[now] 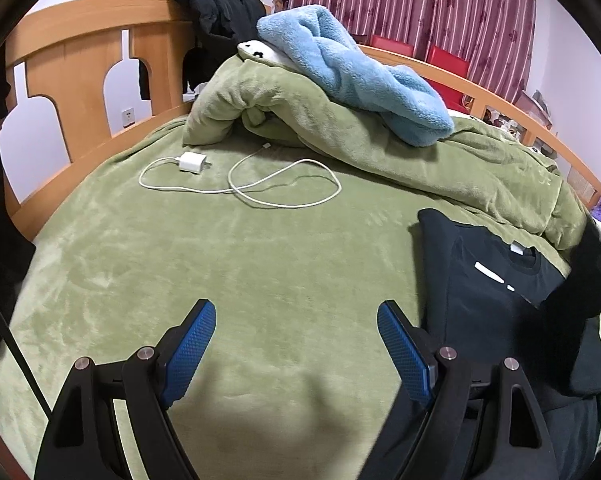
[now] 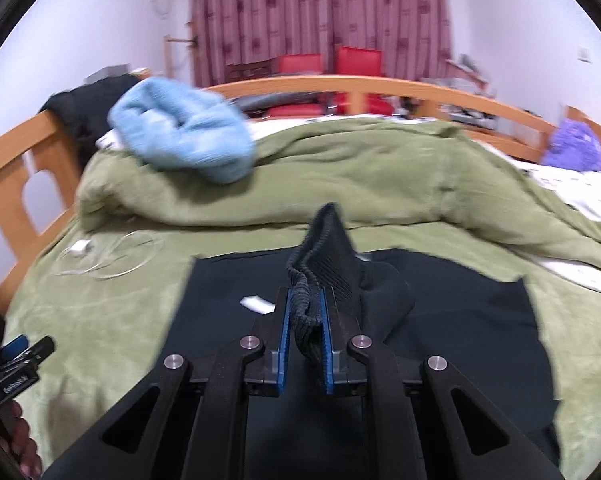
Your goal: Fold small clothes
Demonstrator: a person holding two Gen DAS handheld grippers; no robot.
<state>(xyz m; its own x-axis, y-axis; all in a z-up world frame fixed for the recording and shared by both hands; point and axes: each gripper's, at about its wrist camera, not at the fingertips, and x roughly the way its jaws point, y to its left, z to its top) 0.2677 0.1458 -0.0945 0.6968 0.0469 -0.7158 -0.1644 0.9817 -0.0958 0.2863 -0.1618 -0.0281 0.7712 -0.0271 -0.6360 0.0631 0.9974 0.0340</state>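
A black garment [image 2: 440, 320] with a white print lies flat on the green blanket [image 1: 220, 260]. My right gripper [image 2: 305, 300] is shut on a ribbed cuff [image 2: 324, 248] of the black garment and holds it lifted above the cloth. In the left wrist view the same black garment [image 1: 488, 292] lies at the right, and the right gripper [image 1: 580, 280] shows as a dark shape over it. My left gripper [image 1: 296, 312] is open and empty above bare blanket, left of the garment. The left gripper also shows at the left edge of the right wrist view [image 2: 20, 356].
A white charger and cable [image 1: 236, 180] lie on the blanket further back. A bunched green duvet [image 1: 380, 148] with a light blue fleece [image 1: 360, 68] on it lies behind. A wooden headboard [image 1: 80, 52] stands at the left. A purple plush [image 2: 576, 148] sits far right.
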